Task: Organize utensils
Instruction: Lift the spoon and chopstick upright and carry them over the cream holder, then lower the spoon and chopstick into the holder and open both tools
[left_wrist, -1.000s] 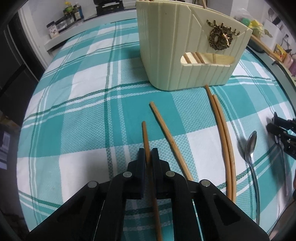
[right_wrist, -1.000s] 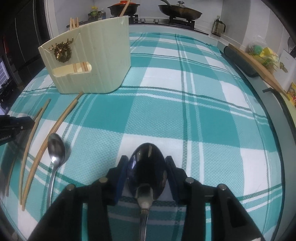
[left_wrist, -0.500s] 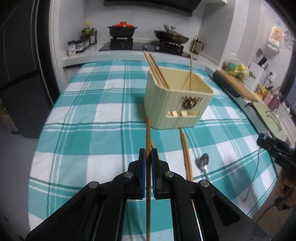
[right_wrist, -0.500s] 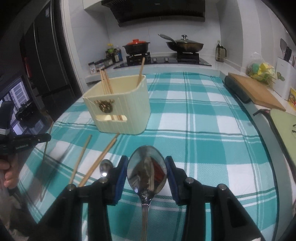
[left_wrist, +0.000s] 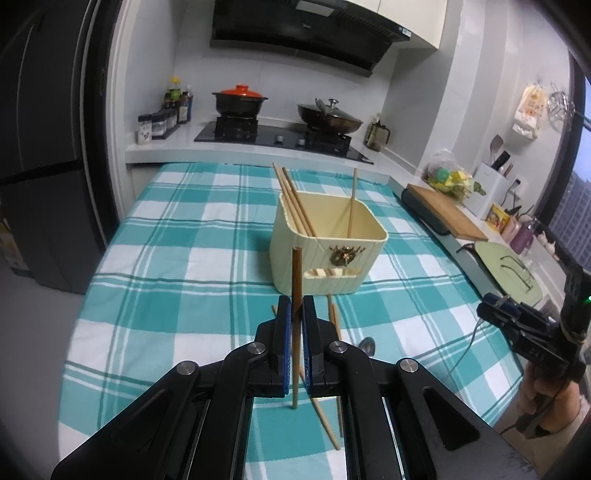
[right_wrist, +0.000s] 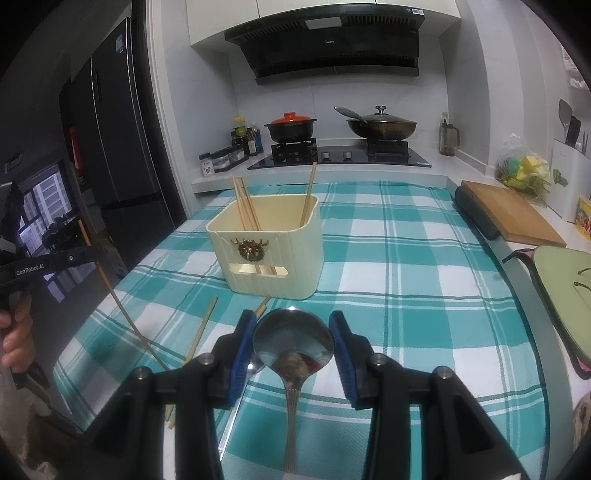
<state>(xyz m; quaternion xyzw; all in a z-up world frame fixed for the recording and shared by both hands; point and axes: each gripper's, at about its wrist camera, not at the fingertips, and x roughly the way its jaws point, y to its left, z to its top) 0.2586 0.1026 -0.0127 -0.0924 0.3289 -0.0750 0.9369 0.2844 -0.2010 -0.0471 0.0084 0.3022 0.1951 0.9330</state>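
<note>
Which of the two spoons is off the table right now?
The spoon clamped by its bowl in the right gripper, lifted above the cloth. The other spoon lies flat on the checked tablecloth beside the loose chopsticks.

We are reading "GenRobot.AI" in pale letters along the black arm of the left gripper (right_wrist: 87, 254), at the far left edge of the right wrist view. In the left wrist view, we are making out pale digits, something like "045", on the black body of the right gripper (left_wrist: 496, 305) at the right edge; we are not sure of them. A small pale brand mark is sitting on the front of the range hood (right_wrist: 332, 37) at the far wall, too small to read. The spice jars (right_wrist: 221, 162) are carrying labels we cannot read.
</note>
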